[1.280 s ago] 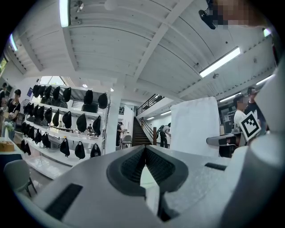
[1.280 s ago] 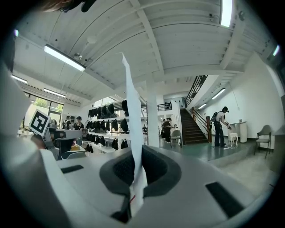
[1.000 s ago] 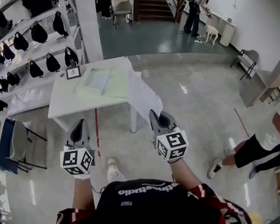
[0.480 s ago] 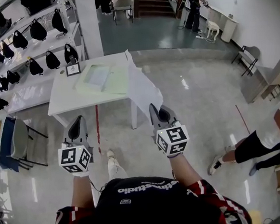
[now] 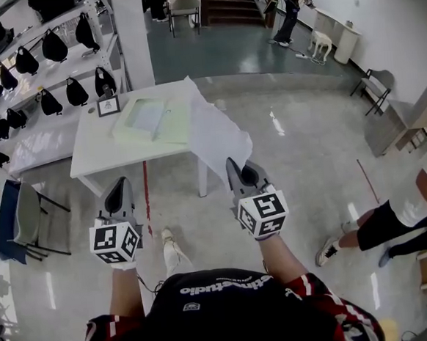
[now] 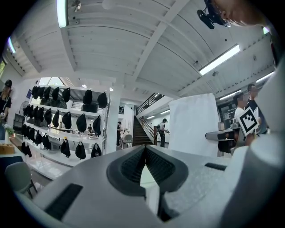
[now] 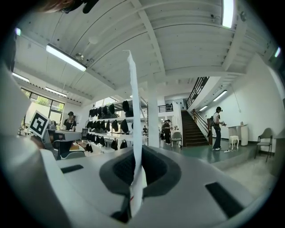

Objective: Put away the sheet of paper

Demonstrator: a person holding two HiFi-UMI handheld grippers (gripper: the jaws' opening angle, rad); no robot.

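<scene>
The white sheet of paper (image 5: 214, 133) stands up from my right gripper (image 5: 236, 173), which is shut on its lower edge. In the right gripper view the sheet (image 7: 135, 111) shows edge-on, pinched between the pads of that gripper (image 7: 136, 167). Its top reaches over the near right corner of the white table (image 5: 102, 153). An open pale green folder (image 5: 154, 121) lies on that table. My left gripper (image 5: 119, 199) hangs level to the left, away from the paper. Seen in the left gripper view, it (image 6: 144, 149) is shut with nothing in it, and the sheet (image 6: 193, 122) rises at the right.
A small framed sign (image 5: 108, 106) stands at the table's back. Shelves of black bags (image 5: 50, 61) run along the left, with a chair (image 5: 22, 218) below. A white pillar (image 5: 133, 36) rises behind the table. A person (image 5: 415, 209) sits at the right; another (image 5: 288, 2) stands far back.
The sheet has swung up and toward the table, its top now over the table's corner. Both grippers kept nearly the same places.
</scene>
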